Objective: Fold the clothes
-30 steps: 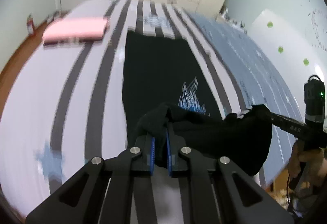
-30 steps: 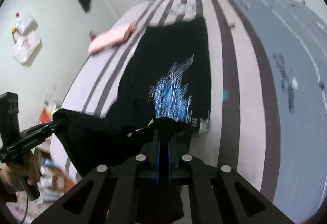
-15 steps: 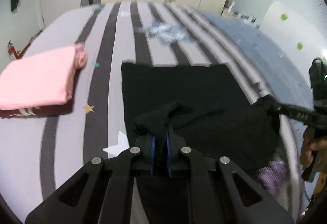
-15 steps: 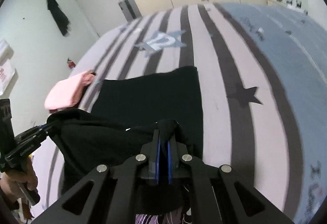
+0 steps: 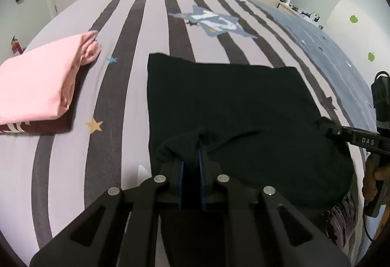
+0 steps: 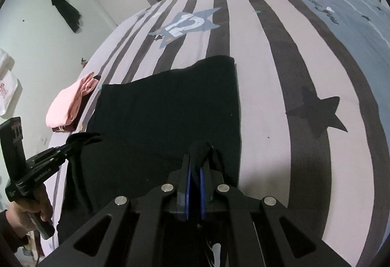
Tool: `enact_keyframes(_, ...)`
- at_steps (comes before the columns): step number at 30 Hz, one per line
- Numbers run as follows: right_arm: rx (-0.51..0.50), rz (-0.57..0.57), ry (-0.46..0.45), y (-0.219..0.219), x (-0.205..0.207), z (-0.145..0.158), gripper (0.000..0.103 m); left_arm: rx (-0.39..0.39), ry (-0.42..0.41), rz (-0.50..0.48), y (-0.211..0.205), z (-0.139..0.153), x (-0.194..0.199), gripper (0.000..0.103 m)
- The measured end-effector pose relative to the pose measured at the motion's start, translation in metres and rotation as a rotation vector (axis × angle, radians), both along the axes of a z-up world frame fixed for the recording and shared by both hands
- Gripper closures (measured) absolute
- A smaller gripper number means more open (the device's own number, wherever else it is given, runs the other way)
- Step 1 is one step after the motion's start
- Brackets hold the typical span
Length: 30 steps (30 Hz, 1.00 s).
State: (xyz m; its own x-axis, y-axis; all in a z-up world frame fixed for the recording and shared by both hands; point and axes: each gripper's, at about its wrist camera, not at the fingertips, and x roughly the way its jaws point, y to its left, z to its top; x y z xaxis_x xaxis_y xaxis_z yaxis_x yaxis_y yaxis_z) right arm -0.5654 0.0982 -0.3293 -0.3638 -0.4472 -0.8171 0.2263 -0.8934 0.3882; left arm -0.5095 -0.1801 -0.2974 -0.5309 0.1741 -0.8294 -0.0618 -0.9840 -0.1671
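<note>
Through the left wrist camera I see my left gripper (image 5: 192,157) clenched on a bunched corner of the black garment (image 5: 226,99), the cloth pinched between the blue pads (image 5: 180,181). From that pinch the garment spreads away from me, folded flat on the striped bedspread (image 5: 136,52), its far edge straight across the stripes. At the right edge of this view my right gripper (image 5: 324,127) bites the garment's other near corner, and the hand (image 5: 376,179) holding it shows just below. To the left, well apart from the garment, a folded pink piece (image 5: 36,86) lies on top of a dark maroon one (image 5: 36,127). A blue star patch with white numerals (image 5: 214,23) sits farther up the bed.

Through the right wrist camera I see my right gripper (image 6: 195,162) likewise closed tight on a tuft of black fabric that pokes up between its fingers. The black garment (image 6: 165,106) lies flat ahead and to the left, with a dark star (image 6: 316,111) printed on the bedspread to its right. At the left edge my left gripper (image 6: 80,139) pinches its corner, cloth hanging from it, with the hand (image 6: 31,211) wrapped around the handle. The pink piece (image 6: 70,101) is beyond it, near the bed's edge.
</note>
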Motion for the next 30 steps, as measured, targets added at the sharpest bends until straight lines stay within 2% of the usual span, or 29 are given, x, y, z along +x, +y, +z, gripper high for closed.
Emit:
enact_keyframes(3, -0.037, 0.001, -0.042, 0.007, -0.003, -0.001, 0.093, 0.029, -0.015, 0.021, -0.006, 0.005, 0.002, 0.090)
enact_keyframes(4, -0.055, 0.000, -0.050, 0.010, -0.003, 0.001, 0.088, 0.040, -0.005, 0.037, -0.009, 0.010, 0.005, 0.086)
enact_keyframes(6, -0.052, 0.002, -0.022, 0.018, 0.005, 0.013, 0.071, 0.035, 0.030, 0.064, -0.011, 0.020, 0.012, 0.072)
enact_keyframes(7, -0.053, -0.009, 0.001, 0.025, 0.011, 0.020, 0.057, 0.030, 0.053, 0.080, -0.013, 0.026, 0.019, 0.051)
enact_keyframes(8, -0.055, -0.022, 0.025, 0.033, 0.018, 0.027, 0.052, 0.025, 0.077, 0.098, -0.014, 0.031, 0.026, 0.036)
enact_keyframes(9, -0.054, -0.035, 0.046, 0.041, 0.025, 0.033, 0.052, 0.031, 0.095, 0.105, -0.015, 0.036, 0.034, 0.035)
enact_keyframes(11, -0.038, -0.054, 0.072, 0.057, 0.039, 0.041, 0.052, 0.045, 0.129, 0.114, -0.016, 0.044, 0.050, 0.035)
enact_keyframes(12, -0.028, -0.055, 0.079, 0.061, 0.048, 0.043, 0.052, 0.056, 0.125, 0.083, -0.012, 0.044, 0.057, 0.036)
enact_keyframes(13, -0.019, -0.055, 0.085, 0.065, 0.056, 0.044, 0.052, 0.050, 0.121, 0.052, -0.006, 0.044, 0.062, 0.046)
enact_keyframes(14, -0.009, -0.041, 0.085, 0.065, 0.067, 0.045, 0.052, 0.026, 0.109, 0.010, 0.004, 0.041, 0.068, 0.065)
enact_keyframes(17, 0.011, 0.030, 0.081, 0.049, 0.097, 0.041, 0.053, 0.015, 0.040, -0.073, 0.026, 0.026, 0.075, 0.088)
enact_keyframes(23, 0.020, 0.157, 0.062, 0.002, 0.133, 0.022, 0.059, 0.031, -0.047, -0.132, 0.059, -0.004, 0.066, 0.090)
enact_keyframes(26, 0.020, 0.176, 0.046, -0.014, 0.128, 0.011, 0.059, 0.037, -0.050, -0.122, 0.062, -0.009, 0.052, 0.090)
enact_keyframes(30, 0.021, 0.167, 0.073, -0.021, 0.102, 0.013, 0.060, 0.041, -0.021, -0.109, 0.054, -0.001, 0.018, 0.090)
